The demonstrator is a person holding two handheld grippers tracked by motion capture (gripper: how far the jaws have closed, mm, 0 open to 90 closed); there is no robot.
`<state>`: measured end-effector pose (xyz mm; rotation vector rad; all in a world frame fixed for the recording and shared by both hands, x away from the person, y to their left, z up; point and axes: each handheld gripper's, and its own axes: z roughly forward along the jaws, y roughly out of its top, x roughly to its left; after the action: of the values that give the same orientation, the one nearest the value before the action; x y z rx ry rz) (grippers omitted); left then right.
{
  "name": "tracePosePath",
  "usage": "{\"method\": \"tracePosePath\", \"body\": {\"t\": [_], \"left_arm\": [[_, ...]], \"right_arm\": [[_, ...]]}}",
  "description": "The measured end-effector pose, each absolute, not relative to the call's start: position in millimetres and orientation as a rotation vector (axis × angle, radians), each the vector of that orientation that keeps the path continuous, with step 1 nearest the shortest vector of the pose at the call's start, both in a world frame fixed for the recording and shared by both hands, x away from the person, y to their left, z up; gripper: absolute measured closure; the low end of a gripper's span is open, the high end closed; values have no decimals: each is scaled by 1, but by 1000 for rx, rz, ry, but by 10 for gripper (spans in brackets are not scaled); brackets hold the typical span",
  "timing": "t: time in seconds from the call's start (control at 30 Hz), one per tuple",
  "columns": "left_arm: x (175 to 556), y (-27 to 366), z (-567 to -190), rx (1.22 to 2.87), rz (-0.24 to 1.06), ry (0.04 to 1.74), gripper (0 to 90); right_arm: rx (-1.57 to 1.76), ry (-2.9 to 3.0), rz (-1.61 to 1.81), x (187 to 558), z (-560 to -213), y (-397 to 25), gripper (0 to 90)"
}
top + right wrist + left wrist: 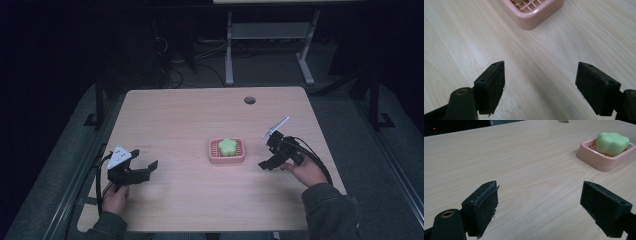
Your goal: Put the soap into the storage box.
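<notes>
At centre frame, a green flower-shaped soap (pixel 228 145) sits in a pink soap dish (pixel 213 156); left hand-held gripper (pixel 141 170) and right hand-held gripper (pixel 265 152) flank it, both wide open, empty.

A pale wooden table (pixel 190 120) stands on dark carpet (pixel 270 65) in a dim room.

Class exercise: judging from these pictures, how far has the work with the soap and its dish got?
Done: the green soap sits in the pink soap dish mid-table. In hand: nothing; the left gripper and right gripper flank the dish, both with jaws open and empty above the wooden table. Left: any grasp of soap or dish has not begun.
</notes>
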<state>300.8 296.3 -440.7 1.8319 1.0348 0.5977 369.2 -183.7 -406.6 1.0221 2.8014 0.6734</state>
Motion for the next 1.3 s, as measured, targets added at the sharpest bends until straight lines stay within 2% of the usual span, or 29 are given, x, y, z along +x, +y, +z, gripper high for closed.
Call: {"method": "tracePosePath", "body": {"t": [1.3], "left_arm": [[301, 296, -443, 1837, 591, 1041, 141]], "right_arm": [[1107, 2739, 704, 328, -425, -223, 230]]}}
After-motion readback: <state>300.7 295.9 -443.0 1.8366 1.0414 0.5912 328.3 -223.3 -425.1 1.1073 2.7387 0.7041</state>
